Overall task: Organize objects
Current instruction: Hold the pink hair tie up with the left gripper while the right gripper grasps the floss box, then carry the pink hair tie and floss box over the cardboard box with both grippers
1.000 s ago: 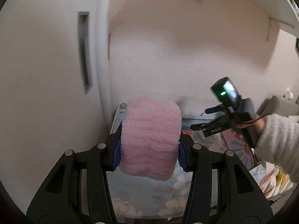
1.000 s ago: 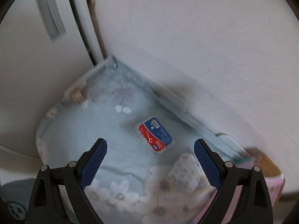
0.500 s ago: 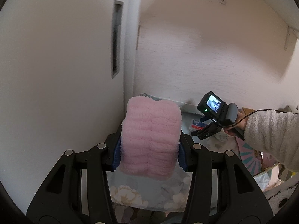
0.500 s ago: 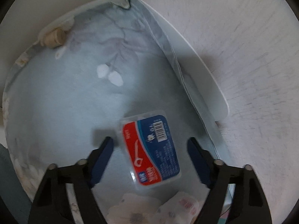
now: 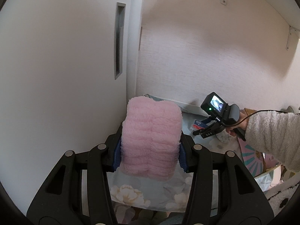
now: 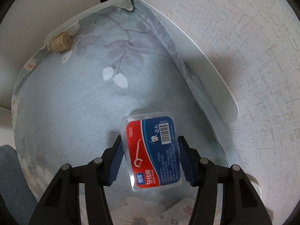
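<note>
Our right tongs (image 6: 151,153) are closing around the floss box (image 6: 152,151) on the floral worktop (image 6: 75,103); its label reads "50pcs", "DENTAL FLOSS", possibly "MADE IN CHINA". Our left tongs (image 5: 151,152) clamp a pink cloth (image 5: 151,138).

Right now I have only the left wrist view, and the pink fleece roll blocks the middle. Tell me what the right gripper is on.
Observer: The right gripper is closing its jaws on a dental floss pick box, with the pads meeting its two long sides.
Operator: Report how the box lies.
Observer: Flat, label up, on the floral blue cloth.
Operator: Name anything else on that cloth.
Observer: A small beige cylinder lies on its side at the cloth's far left edge, well apart from the box.
</note>
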Demonstrator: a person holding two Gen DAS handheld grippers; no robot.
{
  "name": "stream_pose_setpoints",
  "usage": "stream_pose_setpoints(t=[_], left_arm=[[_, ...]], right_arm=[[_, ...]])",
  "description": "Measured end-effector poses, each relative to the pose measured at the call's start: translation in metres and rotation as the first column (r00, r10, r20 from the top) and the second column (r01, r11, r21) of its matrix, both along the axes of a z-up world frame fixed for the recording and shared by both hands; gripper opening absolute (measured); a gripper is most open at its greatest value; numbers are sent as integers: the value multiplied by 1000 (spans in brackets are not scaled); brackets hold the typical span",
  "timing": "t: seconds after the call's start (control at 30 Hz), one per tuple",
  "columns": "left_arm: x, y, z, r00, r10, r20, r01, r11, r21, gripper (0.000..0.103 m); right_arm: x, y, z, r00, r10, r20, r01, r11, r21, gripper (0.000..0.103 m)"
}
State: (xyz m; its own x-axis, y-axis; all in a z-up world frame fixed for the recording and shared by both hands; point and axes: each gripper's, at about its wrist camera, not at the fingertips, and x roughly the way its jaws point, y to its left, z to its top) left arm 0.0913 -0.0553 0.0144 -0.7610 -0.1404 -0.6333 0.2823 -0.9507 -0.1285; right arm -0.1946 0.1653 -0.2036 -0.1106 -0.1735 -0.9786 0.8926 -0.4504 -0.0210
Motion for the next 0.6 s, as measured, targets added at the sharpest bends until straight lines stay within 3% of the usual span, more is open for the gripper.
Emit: stream_pose_setpoints(t=[0.23,0.5,0.6], left_arm=[[-14,3,4,998,-56,-17,56,998,4,44],[-26,4,13,989,-134,-66,134,991,-8,44],[-33,4,19,982,-167,-87,167,986,-17,44]], right_arm=[[8,12,23,996,-86,1,86,995,-55,51],[32,29,109,983,-165,-77,146,968,-206,51],[46,28,145,964,-237,-122,197,942,-272,51]])
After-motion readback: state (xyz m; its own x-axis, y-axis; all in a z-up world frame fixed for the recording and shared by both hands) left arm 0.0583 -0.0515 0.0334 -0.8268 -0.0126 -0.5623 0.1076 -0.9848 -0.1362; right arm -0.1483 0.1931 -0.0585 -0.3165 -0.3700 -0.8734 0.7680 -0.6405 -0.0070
